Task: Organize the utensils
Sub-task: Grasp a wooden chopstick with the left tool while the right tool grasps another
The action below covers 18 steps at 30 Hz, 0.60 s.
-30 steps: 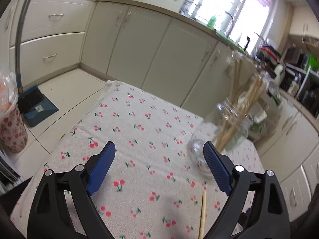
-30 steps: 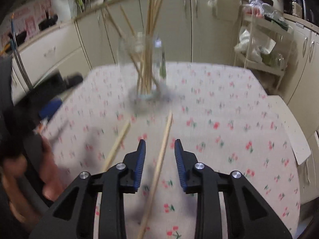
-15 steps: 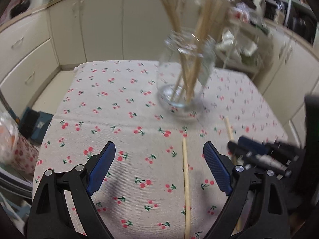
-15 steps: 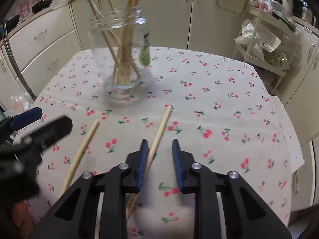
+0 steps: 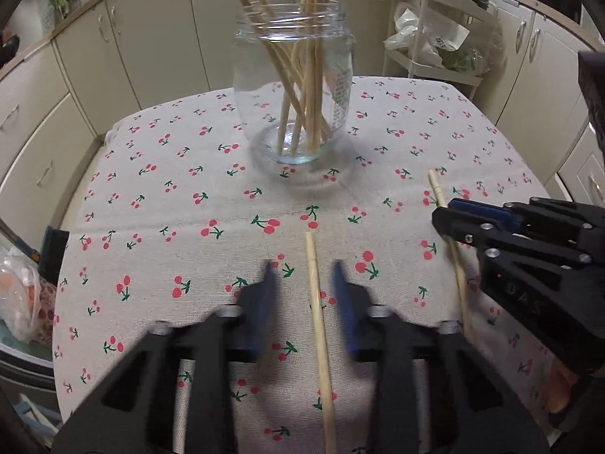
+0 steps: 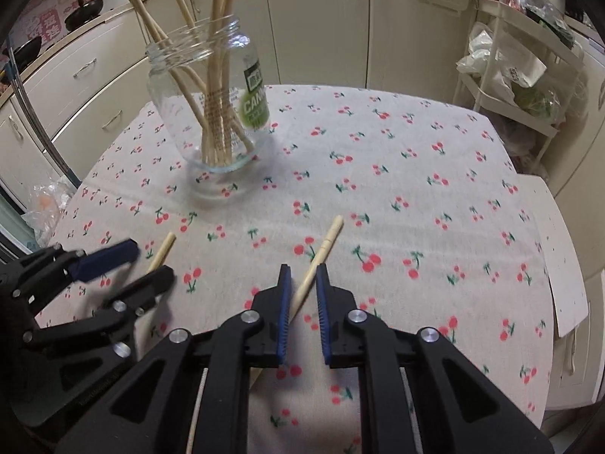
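A glass jar point(image 5: 293, 87) holding several wooden chopsticks stands on the cherry-print tablecloth point(image 5: 151, 196); it also shows in the right wrist view point(image 6: 211, 113). Two loose chopsticks lie flat on the cloth. My left gripper point(image 5: 304, 276) straddles one chopstick point(image 5: 315, 302), its jaws partly open and blurred, apart from the stick. My right gripper point(image 6: 302, 272) straddles the other chopstick point(image 6: 321, 249), its jaws narrow but with a gap around the stick. The right gripper also shows in the left wrist view point(image 5: 453, 212), over its chopstick point(image 5: 438, 193). The left gripper shows in the right wrist view point(image 6: 147, 265).
Cream kitchen cabinets point(image 5: 124, 41) surround the table. A white rack with bags point(image 6: 522, 64) stands at the right. A plastic bag point(image 5: 22, 302) lies on the floor left of the table. The table edge runs close on the right point(image 6: 548, 265).
The left gripper has swung toward the jar, come down over a loose chopstick, and its jaws have narrowed. The right gripper has moved lower around its chopstick.
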Tool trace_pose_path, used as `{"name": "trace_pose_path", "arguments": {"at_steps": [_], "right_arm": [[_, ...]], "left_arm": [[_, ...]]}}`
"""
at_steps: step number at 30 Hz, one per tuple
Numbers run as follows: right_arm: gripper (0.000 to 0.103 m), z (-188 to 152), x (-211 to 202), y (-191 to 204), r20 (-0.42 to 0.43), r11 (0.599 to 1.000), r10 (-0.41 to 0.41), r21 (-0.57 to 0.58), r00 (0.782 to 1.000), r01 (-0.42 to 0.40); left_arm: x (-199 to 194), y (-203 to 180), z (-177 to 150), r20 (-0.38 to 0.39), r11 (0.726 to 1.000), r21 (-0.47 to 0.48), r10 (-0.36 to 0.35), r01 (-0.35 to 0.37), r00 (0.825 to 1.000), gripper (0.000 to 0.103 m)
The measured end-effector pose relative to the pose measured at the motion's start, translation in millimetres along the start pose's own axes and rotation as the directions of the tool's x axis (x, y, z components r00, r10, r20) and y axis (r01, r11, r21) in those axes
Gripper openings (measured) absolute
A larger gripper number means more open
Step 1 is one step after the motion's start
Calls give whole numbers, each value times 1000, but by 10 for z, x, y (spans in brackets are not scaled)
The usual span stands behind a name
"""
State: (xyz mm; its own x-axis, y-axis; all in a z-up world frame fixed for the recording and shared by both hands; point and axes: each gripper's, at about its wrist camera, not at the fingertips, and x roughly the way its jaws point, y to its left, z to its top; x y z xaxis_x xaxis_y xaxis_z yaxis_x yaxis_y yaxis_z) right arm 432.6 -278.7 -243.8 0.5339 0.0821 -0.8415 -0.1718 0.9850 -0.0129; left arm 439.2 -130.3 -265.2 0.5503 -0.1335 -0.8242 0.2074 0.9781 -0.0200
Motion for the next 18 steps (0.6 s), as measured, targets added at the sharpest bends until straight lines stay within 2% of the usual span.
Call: {"name": "trace_pose_path", "arguments": {"at_steps": [2,7,12,16,18], "right_arm": [[9,-12,-23,50,-12,999,23,-40,1000,-24],[7,-14,-34,131,-32,997,25,-74,999,-28],[16,32,22,147,-30,997,8,-81,1000,-10],[16,49,46,179,-20,994,-2,-112,1000,0],[13,34,38,209,-16,992,-5,-129,1000,3]], "left_arm": [[-1,57,21,-19,999,-27,-40,39,999,5],[-19,99,12,-33,998,-21,-60,60,998,5],[-18,105,19,-37,998,-25,-58,57,998,6],[-16,81,12,-25,999,-20,-45,44,999,6],[-18,69,12,-23,999,-22,-44,44,999,8]]}}
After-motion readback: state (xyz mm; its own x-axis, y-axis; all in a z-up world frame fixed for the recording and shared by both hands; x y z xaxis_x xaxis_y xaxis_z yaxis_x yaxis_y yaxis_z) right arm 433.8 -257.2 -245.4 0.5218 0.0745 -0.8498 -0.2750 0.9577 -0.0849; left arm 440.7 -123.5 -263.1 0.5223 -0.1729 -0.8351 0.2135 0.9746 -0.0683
